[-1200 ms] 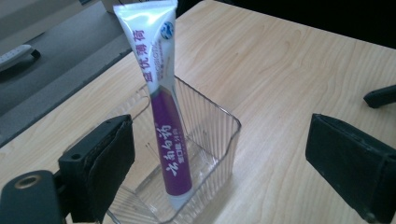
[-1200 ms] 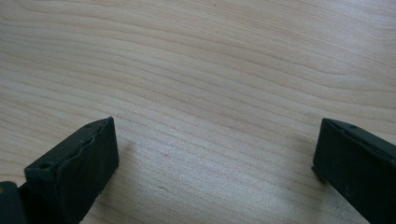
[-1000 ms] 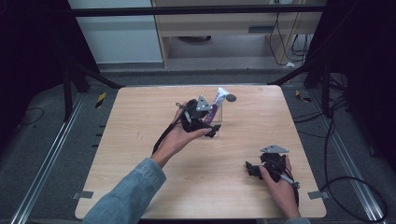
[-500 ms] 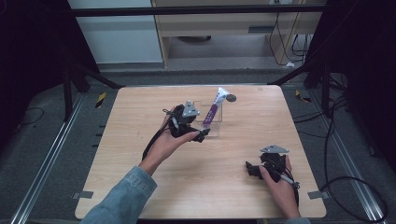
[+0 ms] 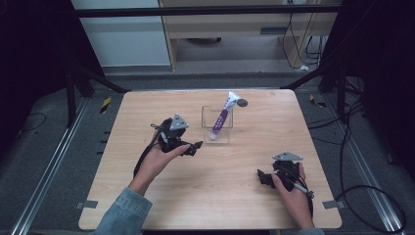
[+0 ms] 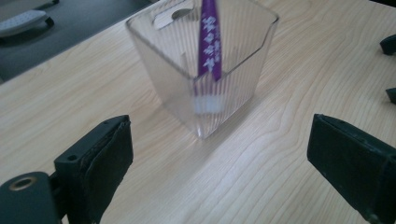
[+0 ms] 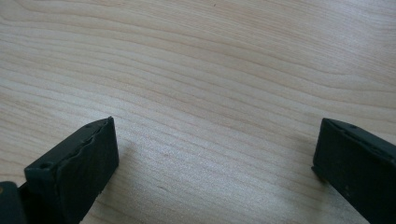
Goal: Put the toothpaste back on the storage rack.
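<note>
Now the left gripper (image 5: 192, 147) is held just left of the clear ribbed cup (image 5: 217, 128), with its jaws spread wide and nothing between them. This cup stands upright near the middle of the wooden counter (image 5: 147, 105). Inside it a purple and white tube (image 5: 221, 117) leans, its top sticking out over the far rim. The right gripper (image 5: 263, 177) rests low on the counter near the front right corner, well apart from the cup, jaws also wide and empty.
</note>
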`<state>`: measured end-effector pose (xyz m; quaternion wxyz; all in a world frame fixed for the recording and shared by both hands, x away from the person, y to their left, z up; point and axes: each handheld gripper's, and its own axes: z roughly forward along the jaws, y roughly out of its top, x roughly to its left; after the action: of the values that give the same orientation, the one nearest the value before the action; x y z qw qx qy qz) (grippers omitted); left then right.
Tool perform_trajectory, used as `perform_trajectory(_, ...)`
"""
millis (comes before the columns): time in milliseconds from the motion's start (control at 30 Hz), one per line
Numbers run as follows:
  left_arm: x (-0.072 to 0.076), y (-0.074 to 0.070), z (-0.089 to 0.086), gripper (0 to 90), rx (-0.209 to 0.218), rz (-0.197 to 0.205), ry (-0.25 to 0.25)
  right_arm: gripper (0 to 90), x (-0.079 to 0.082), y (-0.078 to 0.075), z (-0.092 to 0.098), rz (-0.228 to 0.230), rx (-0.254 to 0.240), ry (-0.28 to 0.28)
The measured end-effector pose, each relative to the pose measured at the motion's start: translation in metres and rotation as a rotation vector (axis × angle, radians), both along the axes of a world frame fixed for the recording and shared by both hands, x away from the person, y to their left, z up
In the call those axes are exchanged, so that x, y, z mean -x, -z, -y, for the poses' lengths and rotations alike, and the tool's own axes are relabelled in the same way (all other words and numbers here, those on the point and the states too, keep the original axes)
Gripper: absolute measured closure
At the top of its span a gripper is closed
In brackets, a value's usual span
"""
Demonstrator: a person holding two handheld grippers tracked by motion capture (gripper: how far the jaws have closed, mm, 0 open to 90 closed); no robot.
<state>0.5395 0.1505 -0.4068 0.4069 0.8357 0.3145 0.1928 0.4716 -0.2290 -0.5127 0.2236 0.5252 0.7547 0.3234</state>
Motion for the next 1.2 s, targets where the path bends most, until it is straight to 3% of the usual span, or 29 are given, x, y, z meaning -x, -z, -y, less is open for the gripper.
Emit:
perform_trajectory(233,0.001,0.004,-0.021,7.0,-0.011,-0.025,-0.029,0.3,0.0,0.0,-0.001,0.0,-0.001,0.007)
perform_trajectory(333,0.001,0.01,-0.026,6.8,-0.055,-0.036,-0.031,0.3,0.0,0.0,-0.001,0.0,-0.001,0.007)
perform_trajectory(533,0.002,0.018,-0.05,6.8,-0.081,-0.075,-0.081,0.3,0.0,0.0,-0.001,0.0,-0.001,0.007)
perform_trajectory(733,0.002,0.02,-0.074,7.0,-0.051,-0.093,-0.146,0.3,0.0,0.0,-0.001,0.0,-0.001,0.007)
perform_trajectory(900,0.0,0.024,-0.085,6.9,-0.073,-0.119,-0.149,0.3,0.0,0.0,-0.001,0.0,-0.001,0.007)
perform_trajectory(1000,-0.004,0.032,-0.093,6.8,-0.092,-0.135,-0.159,0.3,0.0,0.0,-0.001,0.001,-0.001,0.007)
perform_trajectory(1200,-0.012,0.051,-0.112,6.9,-0.085,-0.183,-0.219,0.3,0.0,0.0,-0.001,0.0,-0.001,0.007)
